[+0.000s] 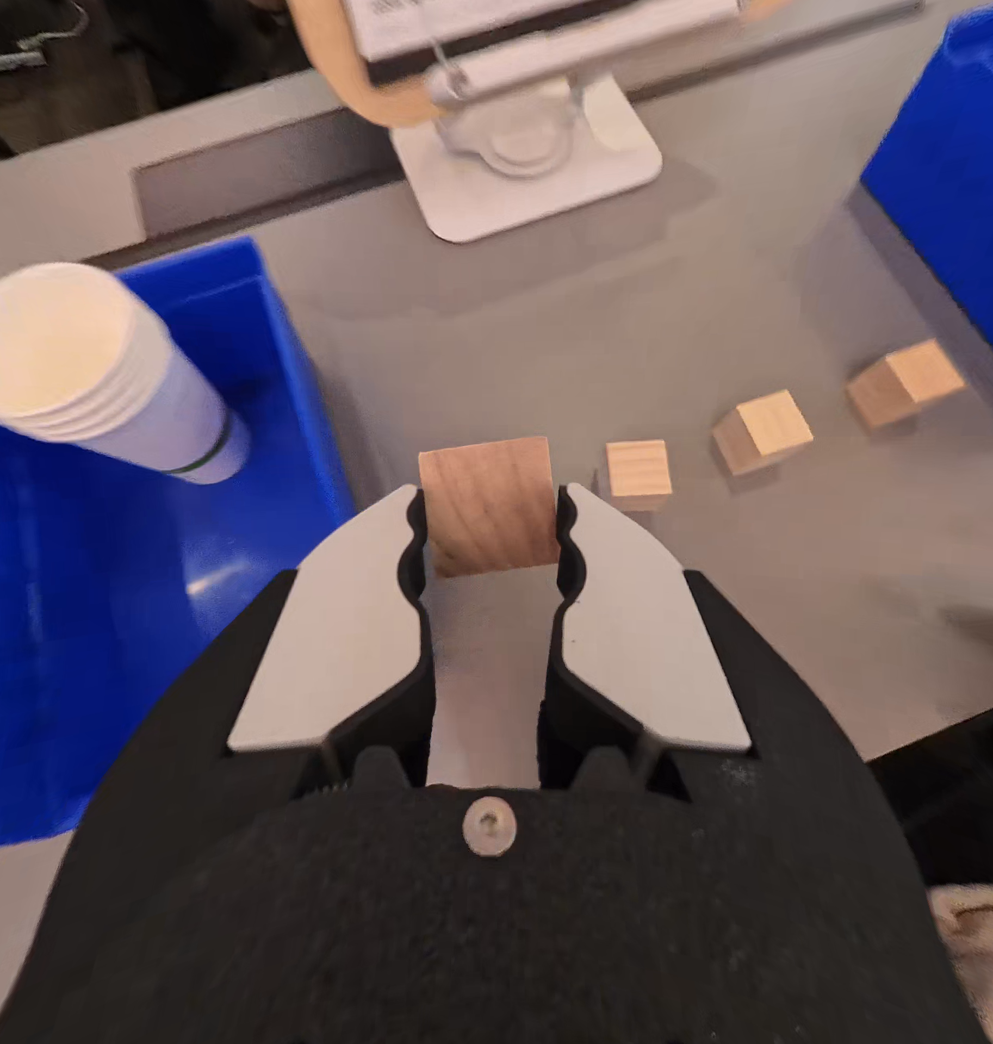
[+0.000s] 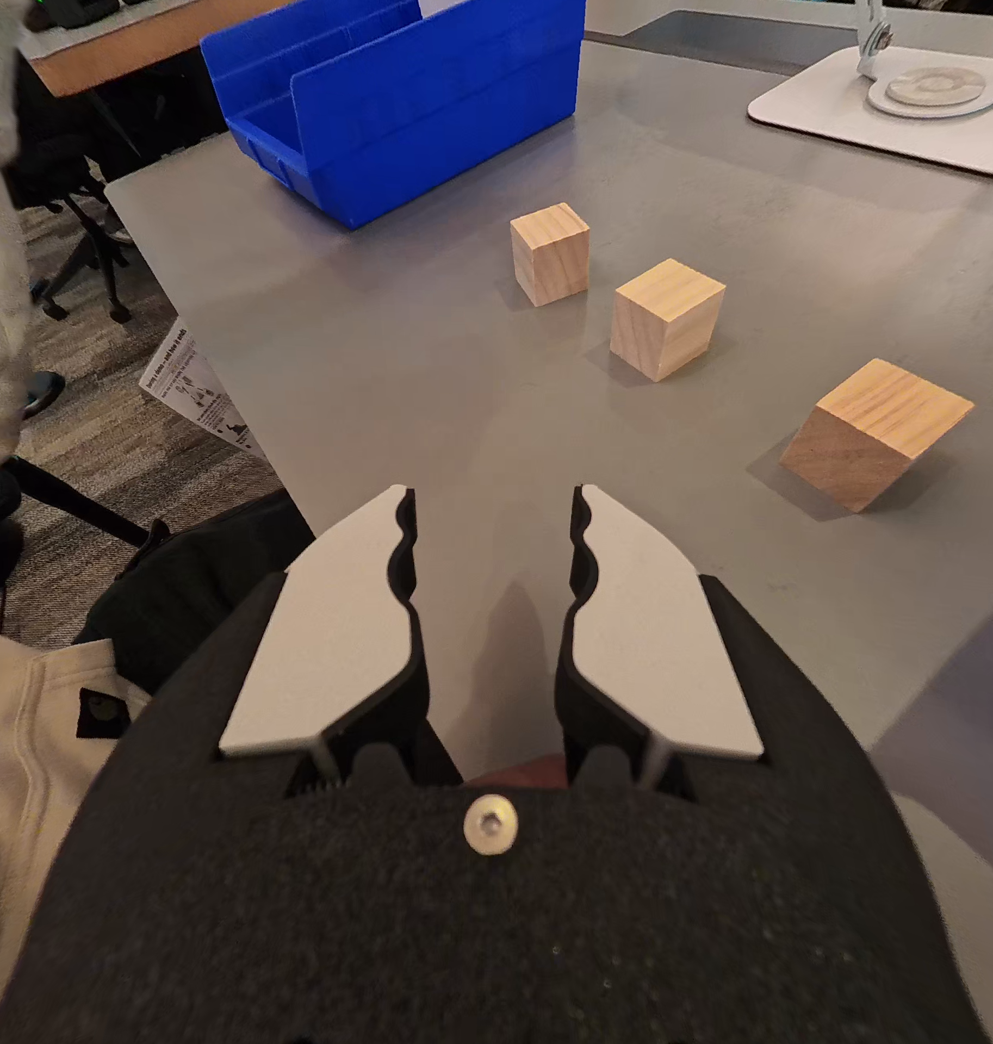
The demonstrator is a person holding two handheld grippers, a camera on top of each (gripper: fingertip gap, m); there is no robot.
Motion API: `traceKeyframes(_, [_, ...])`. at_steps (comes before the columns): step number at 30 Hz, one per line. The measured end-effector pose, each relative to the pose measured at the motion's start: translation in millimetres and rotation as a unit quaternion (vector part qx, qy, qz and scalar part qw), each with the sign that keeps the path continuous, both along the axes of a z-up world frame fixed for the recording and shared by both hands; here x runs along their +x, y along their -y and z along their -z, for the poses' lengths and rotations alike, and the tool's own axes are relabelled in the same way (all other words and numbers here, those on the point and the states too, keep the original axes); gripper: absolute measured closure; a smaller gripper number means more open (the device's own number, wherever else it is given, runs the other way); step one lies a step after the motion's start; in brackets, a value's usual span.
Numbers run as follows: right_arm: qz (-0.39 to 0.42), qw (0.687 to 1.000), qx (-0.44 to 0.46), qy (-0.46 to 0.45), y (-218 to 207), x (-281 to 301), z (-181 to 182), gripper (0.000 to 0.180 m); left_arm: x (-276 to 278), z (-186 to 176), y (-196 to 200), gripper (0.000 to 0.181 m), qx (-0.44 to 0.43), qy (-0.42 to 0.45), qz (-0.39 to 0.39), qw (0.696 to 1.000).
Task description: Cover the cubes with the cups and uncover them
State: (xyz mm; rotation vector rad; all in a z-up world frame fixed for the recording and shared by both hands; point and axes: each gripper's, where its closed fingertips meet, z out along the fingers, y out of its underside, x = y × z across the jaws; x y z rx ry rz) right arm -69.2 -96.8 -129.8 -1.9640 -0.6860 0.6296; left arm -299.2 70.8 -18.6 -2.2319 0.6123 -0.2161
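1. The left tool is clenched on a wooden cube, held at the left end of a row of three cubes on the table.
2. The stack of cups stands left in a blue bin, nearer this tool; nothing lies between.
3. The right tool is released and empty; the nearest cube lies ahead to its right.

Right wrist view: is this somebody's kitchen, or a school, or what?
Probably an office or lab, not a kitchen. A plain grey table stands on carpet, a rolling office chair sits beside it, and another desk stands behind. Blue storage bins and wooden cubes look like a practice setup.
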Motion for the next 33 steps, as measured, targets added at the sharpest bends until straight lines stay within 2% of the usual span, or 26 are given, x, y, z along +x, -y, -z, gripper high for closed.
traceKeyframes(4, [0.000, 1.000, 0.003, 0.000, 1, 1, -4, 0.127, 35, 69, -11, 0.137, -0.070, -0.036, 0.004, 0.997])
traceKeyframes(9, [-0.001, 1.000, 0.005, 0.004, 3, 3, -6, 0.127, 32, 126, -26, 0.137, -0.124, -0.066, -0.030, 0.990])
traceKeyframes(20, [-0.014, 1.000, -0.007, -0.001, 4, -2, -1, 0.127, 23, 154, -31, 0.136, -0.162, -0.056, -0.051, 0.984])
traceKeyframes(23, [-0.017, 1.000, -0.009, 0.002, 5, -2, 1, 0.127, 23, 153, -33, 0.136, -0.154, -0.052, -0.053, 0.985])
traceKeyframes(25, [-0.018, 1.000, -0.011, 0.001, 6, -2, 1, 0.127, 22, 148, -27, 0.127, -0.153, -0.053, -0.051, 0.985])
traceKeyframes(27, [-0.019, 1.000, -0.011, -0.003, 6, -2, 0, 0.127, 23, 125, -14, 0.118, -0.125, -0.048, -0.031, 0.991])
traceKeyframes(31, [-0.020, 1.000, -0.015, -0.011, 6, 1, 0, 0.128, 2, 59, 31, 0.115, -0.032, -0.007, -0.006, 0.999])
traceKeyframes(33, [-0.022, 0.999, -0.018, -0.020, 6, 0, 0, 0.128, -23, 46, 52, 0.100, -0.001, 0.026, -0.026, 0.999])
